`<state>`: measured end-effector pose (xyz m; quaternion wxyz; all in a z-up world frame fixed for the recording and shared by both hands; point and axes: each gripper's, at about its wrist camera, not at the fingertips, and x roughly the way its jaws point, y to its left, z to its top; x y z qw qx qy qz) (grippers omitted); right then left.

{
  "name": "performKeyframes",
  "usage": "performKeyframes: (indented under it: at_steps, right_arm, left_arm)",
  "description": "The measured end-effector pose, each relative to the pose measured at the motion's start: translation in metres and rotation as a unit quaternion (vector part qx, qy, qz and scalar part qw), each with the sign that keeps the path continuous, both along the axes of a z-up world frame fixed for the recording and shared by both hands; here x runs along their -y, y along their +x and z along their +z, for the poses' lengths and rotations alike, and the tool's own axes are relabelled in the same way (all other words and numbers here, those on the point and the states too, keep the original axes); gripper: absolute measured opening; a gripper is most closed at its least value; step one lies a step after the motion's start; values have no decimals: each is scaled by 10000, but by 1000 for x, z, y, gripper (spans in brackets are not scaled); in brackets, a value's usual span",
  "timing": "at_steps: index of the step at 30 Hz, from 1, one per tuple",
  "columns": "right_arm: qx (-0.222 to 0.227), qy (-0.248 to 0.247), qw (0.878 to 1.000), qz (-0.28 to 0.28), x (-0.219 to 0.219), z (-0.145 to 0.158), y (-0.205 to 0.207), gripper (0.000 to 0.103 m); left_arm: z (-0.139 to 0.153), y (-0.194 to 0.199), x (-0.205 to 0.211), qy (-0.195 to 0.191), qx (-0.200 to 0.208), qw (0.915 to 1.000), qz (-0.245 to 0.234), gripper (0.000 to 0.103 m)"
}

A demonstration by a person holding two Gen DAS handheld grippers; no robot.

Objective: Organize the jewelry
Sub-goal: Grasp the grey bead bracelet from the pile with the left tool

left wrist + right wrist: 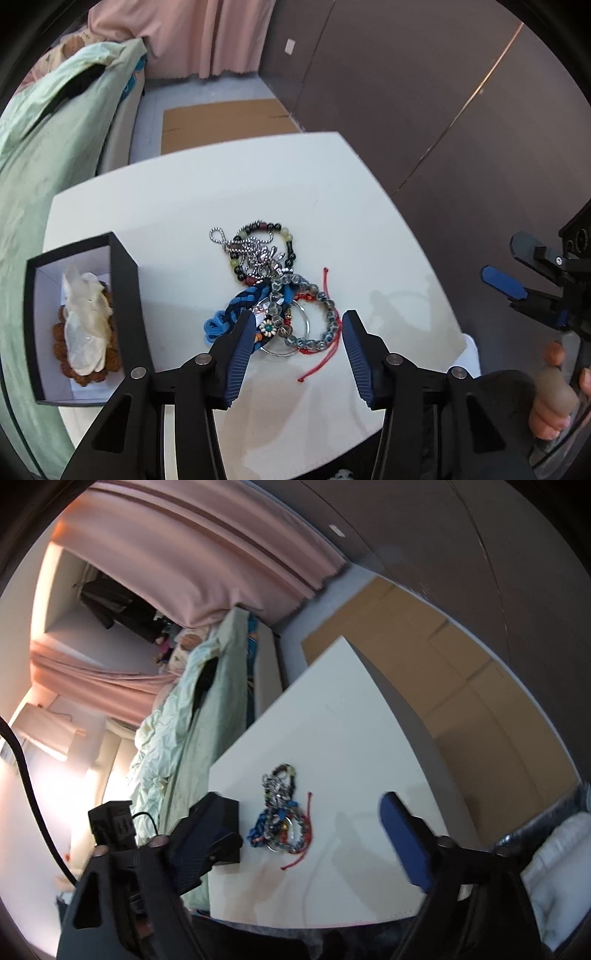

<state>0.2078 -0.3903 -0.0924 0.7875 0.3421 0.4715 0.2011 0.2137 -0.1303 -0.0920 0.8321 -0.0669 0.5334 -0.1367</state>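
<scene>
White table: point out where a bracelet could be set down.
On the white table, bare patches lie beyond the jewelry pile toward the far edge, and right of the red cord. The strip between the black box and pile is narrower.

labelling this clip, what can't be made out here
- Black box: the left wrist view shows a brown beaded piece under a white wrapper; its full shape is hidden.
- Jewelry pile: tangled, piece count unclear.
- Right wrist view: the pile is too small; the box is blocked by the left gripper.

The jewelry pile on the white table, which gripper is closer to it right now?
Left. The left gripper hangs open right over the jewelry pile's near end; the right gripper, also open, is held off to the pile's right.
</scene>
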Motion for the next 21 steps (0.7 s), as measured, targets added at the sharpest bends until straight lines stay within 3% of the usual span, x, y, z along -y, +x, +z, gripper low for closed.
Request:
performKeyframes:
  at_steps: [5,12,16,19,21]
  right_arm:
    - [-254,-15,9997,-19,-1,-12,5,71]
    - [-445,-202,9988,51,-11,-18,14,69]
    - [-481,-339,9982,123,-18,-19,17,67]
    - [-504,-344,9980,181,-23,-20,18,62]
    - [-500,-332,9980,210,-26,-21,20,56]
  left_arm:
    - [-20,10,5,77,-274,9996,9,35]
    - [-36,19,5,173,-395,9990,123,27]
    - [-41,24,6,327,-411,9985,143,20]
    - [-40,25,7,456,-341,9983,116,11]
    - [-35,24,6,451,-248,9986,116,11]
